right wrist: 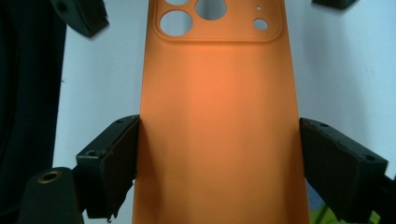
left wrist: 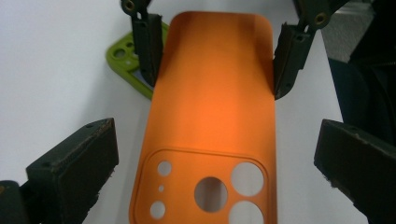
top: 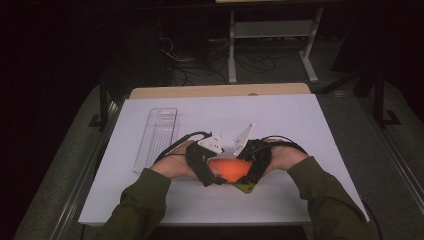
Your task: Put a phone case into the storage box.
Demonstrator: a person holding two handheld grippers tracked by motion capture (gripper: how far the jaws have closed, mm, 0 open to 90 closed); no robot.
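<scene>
Nearest the onlooker, two green-sleeved forearms come in from the six o'clock edge of the tabletop [top: 300, 120] and meet at its centre.

Left tool [top: 216, 176]: seen in its own view, its jaws stand open, one on each side of the camera end of the orange phone case [left wrist: 210, 116], with white surface showing between each pad and the case edge. It grips nothing.

Right tool [top: 248, 172]: in its own view both pads sit flush against the long edges of the orange phone case at its plain end. It is clamped on the case across its width.

The orange phone case lies between the two tools at the middle of the tabletop, camera cut-outs toward the left tool. Whether it rests on the surface or is held just above it cannot be told.

A green phone case [left wrist: 133, 63] lies beneath or just beside the plain end of the orange one, at about five o'clock from it in the high view.

A clear tray [top: 156, 137] lies at ten o'clock from the tools, well apart, and looks empty.

Step in hand, as judged: the orange case is being carried or positioned by the right tool. The next move calls for the left tool to close squarely on the camera end, or for the right to carry the case alone.

Count: two tools, two phone cases (one orange, one green), one tray.
</scene>
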